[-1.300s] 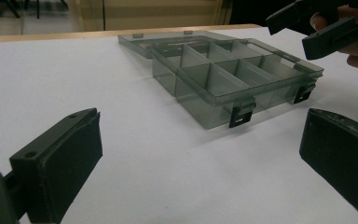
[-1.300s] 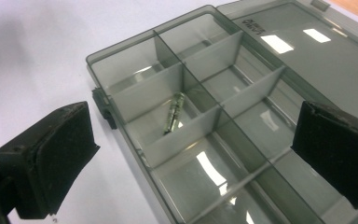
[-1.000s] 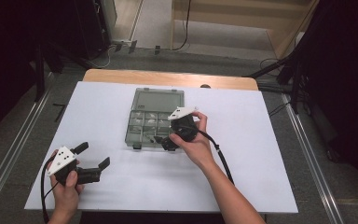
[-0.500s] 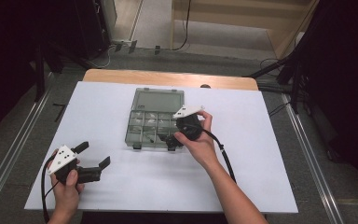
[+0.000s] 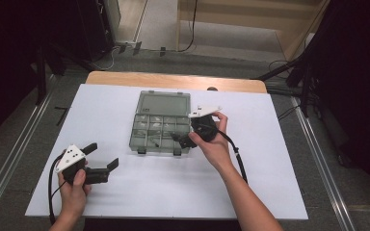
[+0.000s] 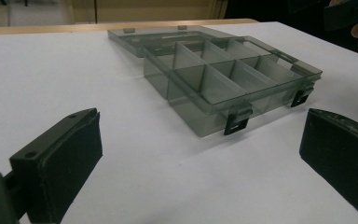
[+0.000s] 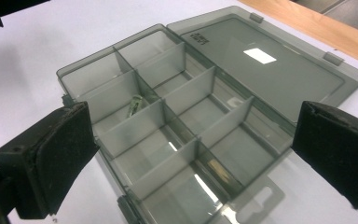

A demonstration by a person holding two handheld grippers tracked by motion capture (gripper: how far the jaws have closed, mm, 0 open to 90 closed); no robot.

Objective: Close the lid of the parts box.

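A smoky clear compartment box (image 5: 160,129) lies open mid-table, its lid (image 5: 166,102) flat behind it. My right gripper (image 5: 189,134) hovers at the box's right front corner, open and holding nothing. In the right gripper view, the right gripper (image 7: 193,135) has its jaws spread over the divided box (image 7: 168,126), and a small pale item (image 7: 135,104) lies in one cell. My left gripper (image 5: 101,156) rests open near the front left of the table. In the left gripper view, the left gripper (image 6: 200,140) faces the box (image 6: 223,79) from a distance.
A white sheet (image 5: 125,197) covers the table, with a wooden edge (image 5: 173,81) at the back. Two dark latches (image 6: 235,123) hang off the box's front wall. Metal rails (image 5: 318,159) and dark stands flank the table.
My right gripper has drifted slightly right along the box's front right corner. The left gripper has stayed where it was.
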